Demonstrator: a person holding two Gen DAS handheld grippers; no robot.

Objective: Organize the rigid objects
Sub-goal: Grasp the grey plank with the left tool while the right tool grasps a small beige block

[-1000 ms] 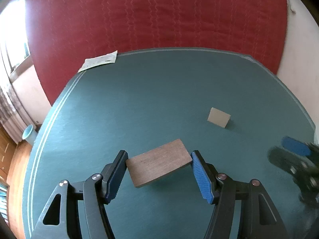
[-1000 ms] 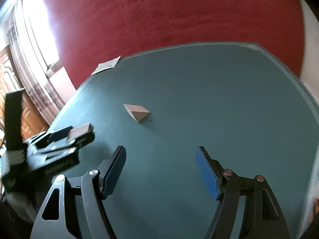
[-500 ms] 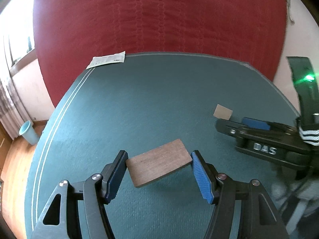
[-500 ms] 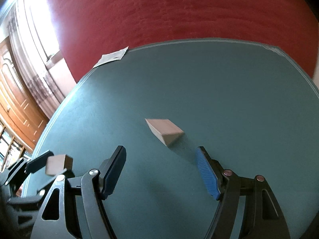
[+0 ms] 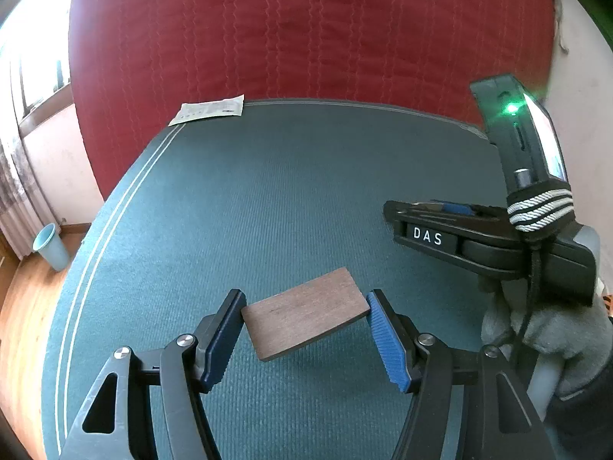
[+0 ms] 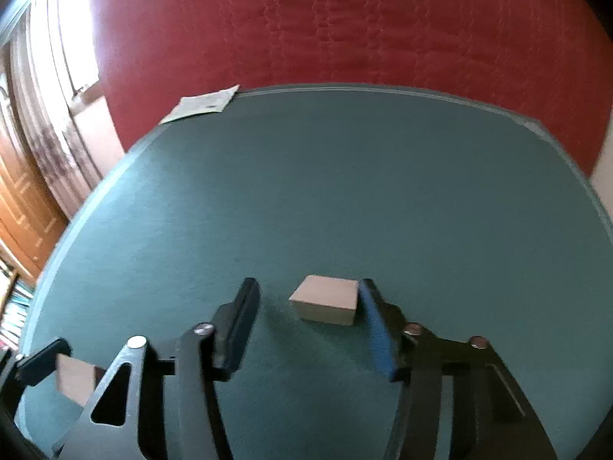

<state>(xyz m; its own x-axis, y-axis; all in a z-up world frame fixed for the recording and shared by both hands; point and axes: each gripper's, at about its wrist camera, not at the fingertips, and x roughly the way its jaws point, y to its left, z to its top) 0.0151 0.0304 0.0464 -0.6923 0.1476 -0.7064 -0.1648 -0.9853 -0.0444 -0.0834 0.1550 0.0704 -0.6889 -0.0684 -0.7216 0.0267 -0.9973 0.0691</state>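
Big teal desk [image 5: 268,191] with a ribbed, carpet-like weave and pale double lines tracing its rounded left edge; a quilted red bedspread [image 5: 306,30] drapes behind the far edge. Loads of bare surface through the middle and toward the far edge. A printed paper sheet [image 5: 208,109] sits at the far-left corner, hanging slightly over. The left tool [image 5: 305,320] clamps a flat dark-wood slab [image 5: 306,318] by its short ends, above the near part of the desk. The right tool [image 6: 308,316] is spread wide around a small pale block [image 6: 325,304] on the near-middle; its blue pad looks to be touching the block's right side, though blur makes that iffy.
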